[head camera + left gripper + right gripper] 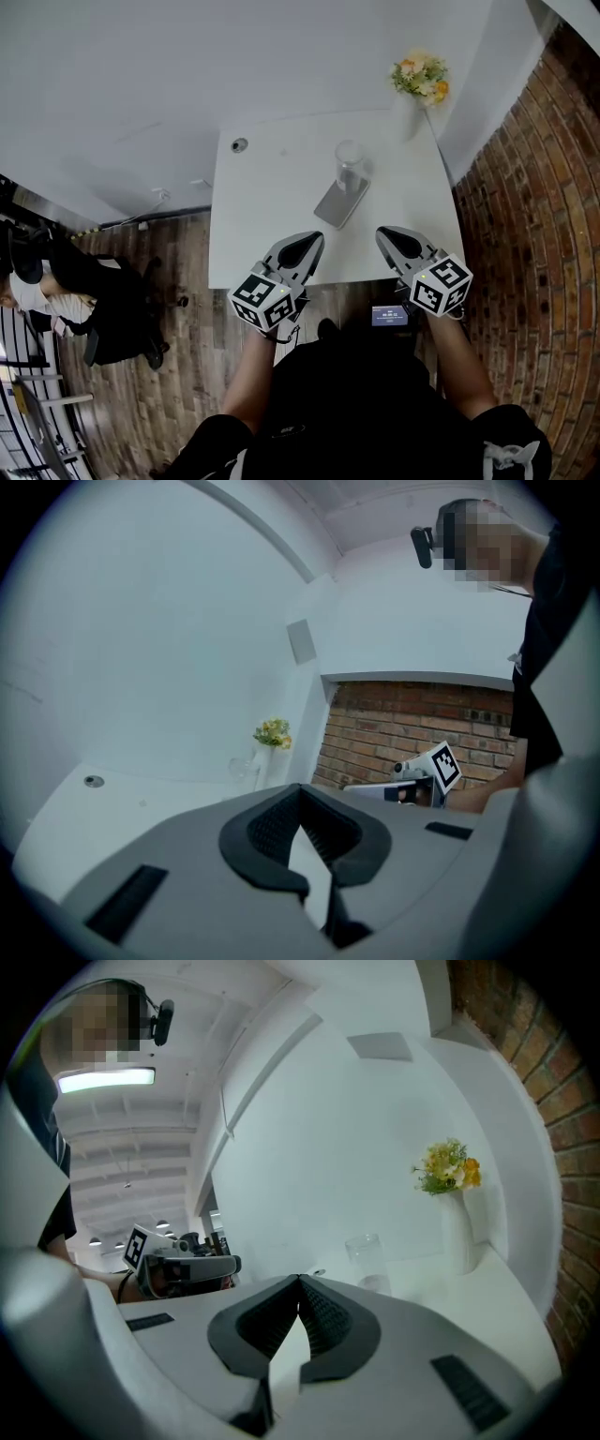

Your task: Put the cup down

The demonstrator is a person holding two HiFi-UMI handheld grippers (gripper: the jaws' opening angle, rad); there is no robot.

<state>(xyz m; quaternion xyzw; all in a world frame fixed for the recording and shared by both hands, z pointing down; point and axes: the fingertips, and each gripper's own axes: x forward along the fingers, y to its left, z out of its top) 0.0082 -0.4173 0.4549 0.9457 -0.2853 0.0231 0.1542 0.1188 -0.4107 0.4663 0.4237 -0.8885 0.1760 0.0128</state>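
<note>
Left gripper point(315, 238) and right gripper point(383, 234), fingers together and empty, hover at worktop point(272, 192) edge; cup point(349, 165) stands upright beyond

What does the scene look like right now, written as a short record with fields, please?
table: white, set in a corner beside a brick wall
cup: clear, upright, at the far end of a grey slab, neither gripper touching it
vase: white, holds flowers, far right corner of the table
left gripper: shut, empty, tips over the table's near edge
right gripper: shut, empty, tips over the near edge
task state: cup already down
</note>
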